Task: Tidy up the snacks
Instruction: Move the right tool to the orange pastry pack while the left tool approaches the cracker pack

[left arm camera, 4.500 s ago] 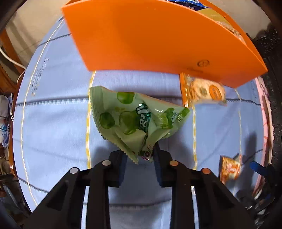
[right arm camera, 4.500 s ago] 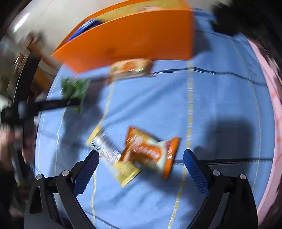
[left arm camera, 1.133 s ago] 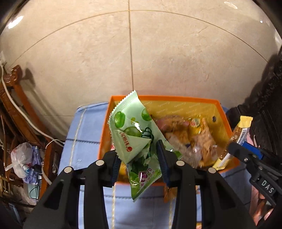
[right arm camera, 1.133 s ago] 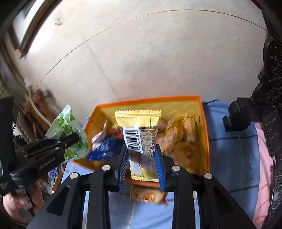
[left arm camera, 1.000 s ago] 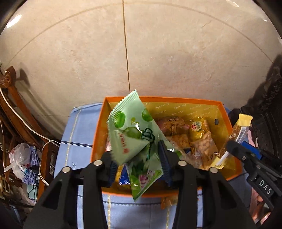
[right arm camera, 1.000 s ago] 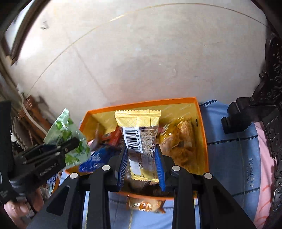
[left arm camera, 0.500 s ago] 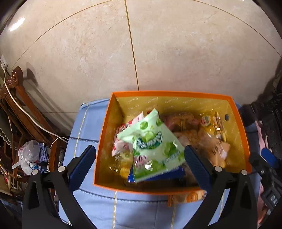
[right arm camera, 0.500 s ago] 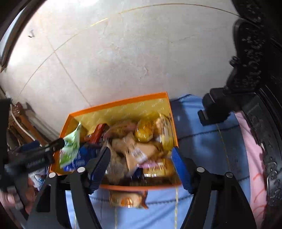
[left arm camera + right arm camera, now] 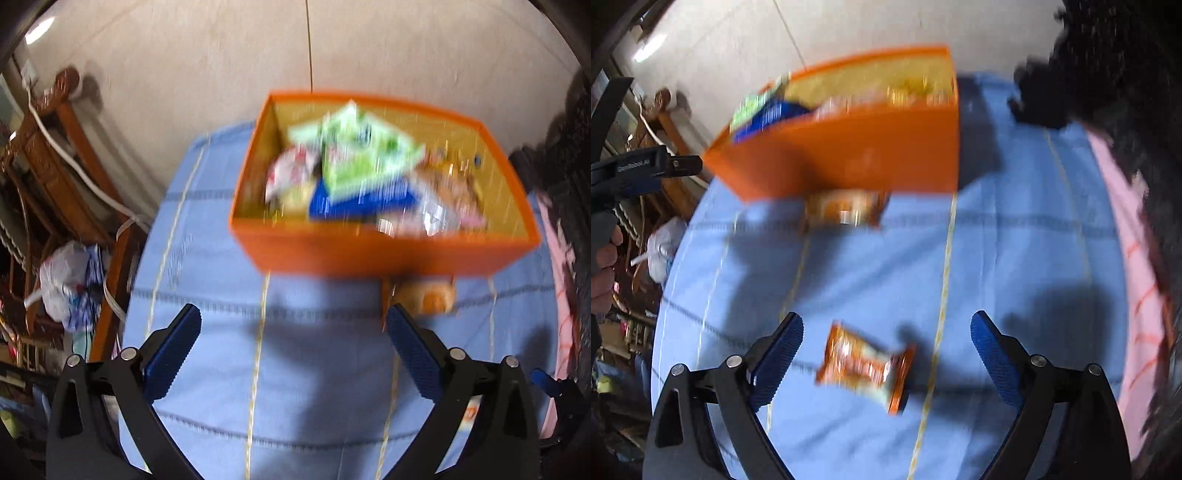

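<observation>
The orange box [image 9: 384,254] stands at the far end of the blue cloth, holding several snack packs with the green pack [image 9: 364,151] on top. My left gripper [image 9: 293,326] is open over bare cloth in front of the box, nothing between its fingers. An orange packet [image 9: 424,297] lies against the box's front wall. In the right wrist view my right gripper [image 9: 886,330] has its jaws still opening; a second orange packet [image 9: 866,363] lies on the cloth between and beyond them, untouched. The box [image 9: 849,155] and the packet by it [image 9: 846,210] show farther off.
The blue cloth [image 9: 314,387] covers a round table with a pink border [image 9: 1137,280] on the right. Dark carved furniture [image 9: 1108,66] stands at the right, wooden furniture and a plastic bag [image 9: 70,280] at the left. A hand holding the left gripper [image 9: 631,170] shows at the left edge.
Both grippers let their packs fall into the orange box and opened wide. Both have since pulled back from the box and sunk toward the cloth.
</observation>
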`<state>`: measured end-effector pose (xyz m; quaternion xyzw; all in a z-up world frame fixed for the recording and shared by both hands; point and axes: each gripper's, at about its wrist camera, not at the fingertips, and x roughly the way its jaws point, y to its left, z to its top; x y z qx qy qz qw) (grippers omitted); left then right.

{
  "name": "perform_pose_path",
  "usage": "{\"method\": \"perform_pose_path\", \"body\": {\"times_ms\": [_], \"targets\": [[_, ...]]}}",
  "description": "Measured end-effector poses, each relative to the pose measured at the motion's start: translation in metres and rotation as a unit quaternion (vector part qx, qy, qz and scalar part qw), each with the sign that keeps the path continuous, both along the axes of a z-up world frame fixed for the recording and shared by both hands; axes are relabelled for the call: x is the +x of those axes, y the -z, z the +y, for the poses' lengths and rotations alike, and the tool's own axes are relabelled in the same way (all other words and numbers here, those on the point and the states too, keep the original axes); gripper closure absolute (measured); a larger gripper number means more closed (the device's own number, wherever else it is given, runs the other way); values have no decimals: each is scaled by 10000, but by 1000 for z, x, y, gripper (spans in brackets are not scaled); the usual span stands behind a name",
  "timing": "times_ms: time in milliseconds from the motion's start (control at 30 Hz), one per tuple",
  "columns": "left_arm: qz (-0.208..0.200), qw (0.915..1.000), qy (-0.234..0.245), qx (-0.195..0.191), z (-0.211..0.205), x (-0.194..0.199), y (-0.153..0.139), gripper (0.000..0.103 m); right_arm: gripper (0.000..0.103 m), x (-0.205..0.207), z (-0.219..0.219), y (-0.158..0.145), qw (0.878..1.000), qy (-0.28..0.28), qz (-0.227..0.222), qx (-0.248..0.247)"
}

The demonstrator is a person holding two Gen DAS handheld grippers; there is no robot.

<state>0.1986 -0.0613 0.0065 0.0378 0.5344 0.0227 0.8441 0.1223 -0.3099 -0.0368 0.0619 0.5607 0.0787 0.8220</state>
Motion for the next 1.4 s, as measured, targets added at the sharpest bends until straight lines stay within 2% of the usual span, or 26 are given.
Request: {"method": "perform_pose_path", "body": {"times_ms": [133, 200, 267, 367, 433, 533, 700, 1000, 1267, 1333, 1367, 1400], "targets": [[410, 9992, -5, 34, 3, -32, 33, 5, 10, -19, 19, 9, 9993, -323, -9, -173], [580, 9981, 56, 201, 1, -47, 50, 5, 11, -21, 32, 12, 9953, -675, -67, -685], [715, 9968, 161, 327, -2, -58, 62, 5, 11, -25, 49, 17, 9854, -1184, -181, -1210], [816, 9956, 265, 366, -3, -75, 73, 5, 11, -22, 54, 23, 9818, -1468, -27, -1203], [928, 9950, 270, 245, -3, -83, 78, 5, 11, -22, 54, 27, 9811, -1518, 33, -1203], [1003, 9941, 338, 226, -5, -88, 81, 5, 11, -22, 56, 33, 9800, -1645, 149, -1113], [1096, 9930, 391, 199, -8, -87, 87, 5, 11, -21, 67, 40, 9714, -1913, 139, -1401], [1130, 9923, 478, 170, -12, -87, 87, 5, 11, -11, 74, 48, 9640, -2164, 217, -1527], [1133, 9921, 523, 135, -12, -87, 85, 5, 11, -15, 83, 59, 9439, -2652, 329, -1941], [1164, 9917, 524, 134, -12, -87, 86, 5, 16, -14, 82, 61, 9432, -2684, 330, -1932], [1178, 9916, 524, 139, -12, -87, 87, 5, 25, -12, 81, 62, 9460, -2642, 380, -1839], [1196, 9913, 526, 154, -12, -87, 87, 5, 42, -9, 79, 63, 9498, -2584, 508, -1688]]}}
